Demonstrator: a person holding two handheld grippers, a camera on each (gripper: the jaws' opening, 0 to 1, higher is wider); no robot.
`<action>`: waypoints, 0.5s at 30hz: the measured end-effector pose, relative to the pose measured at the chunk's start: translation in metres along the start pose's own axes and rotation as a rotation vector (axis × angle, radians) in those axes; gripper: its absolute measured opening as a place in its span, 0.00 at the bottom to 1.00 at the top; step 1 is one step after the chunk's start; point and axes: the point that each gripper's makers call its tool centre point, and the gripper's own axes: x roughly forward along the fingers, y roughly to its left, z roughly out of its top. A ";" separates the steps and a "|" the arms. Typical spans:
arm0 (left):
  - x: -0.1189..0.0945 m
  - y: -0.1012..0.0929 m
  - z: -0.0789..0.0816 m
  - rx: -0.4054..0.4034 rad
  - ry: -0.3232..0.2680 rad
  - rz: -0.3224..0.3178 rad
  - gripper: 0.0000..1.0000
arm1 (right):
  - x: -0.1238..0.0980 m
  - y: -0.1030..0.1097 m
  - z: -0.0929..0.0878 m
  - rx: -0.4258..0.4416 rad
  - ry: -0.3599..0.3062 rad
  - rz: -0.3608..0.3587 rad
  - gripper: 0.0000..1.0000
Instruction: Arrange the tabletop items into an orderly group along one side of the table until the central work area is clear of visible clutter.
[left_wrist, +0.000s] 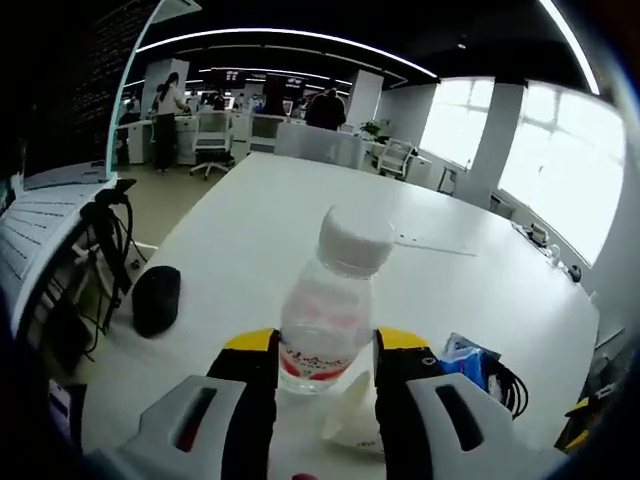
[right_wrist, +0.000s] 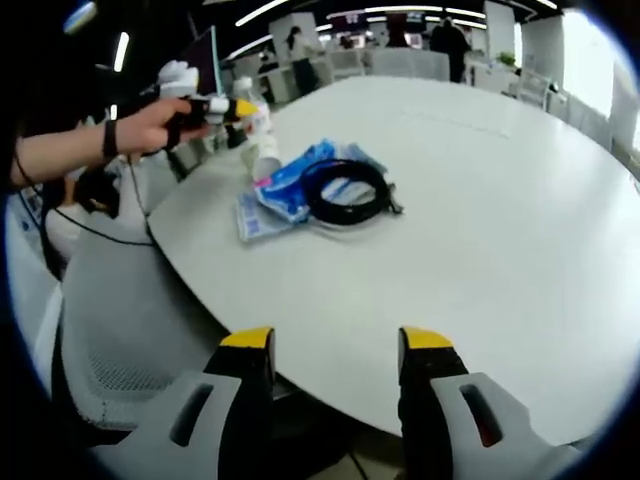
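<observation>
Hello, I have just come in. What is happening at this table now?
A person is tidying a white table with two handheld grippers. The left gripper is closed on a clear water bottle with a white cap, near the table's edge. The right gripper is open and holds nothing, at the near edge. A coiled black cable lies on blue and white packets beside the bottle.

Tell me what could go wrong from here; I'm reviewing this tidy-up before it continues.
The clear plastic bottle with the white cap sits between the left gripper fingers, gripped low, so it could tip or slip. A crumpled white paper lies right beside it and may get dragged. In the right gripper view, the coiled black cable rests on blue packets near the white table edge; nudging could push them off.
</observation>
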 end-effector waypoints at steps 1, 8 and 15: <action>0.000 0.000 0.000 -0.009 -0.002 0.009 0.36 | 0.000 0.000 0.001 -0.001 0.000 0.000 0.47; 0.001 -0.001 -0.001 -0.056 -0.004 0.045 0.37 | 0.001 0.001 0.002 0.008 -0.004 0.009 0.44; -0.001 -0.001 -0.001 -0.059 0.009 0.053 0.36 | 0.001 0.000 0.000 0.014 -0.006 0.012 0.46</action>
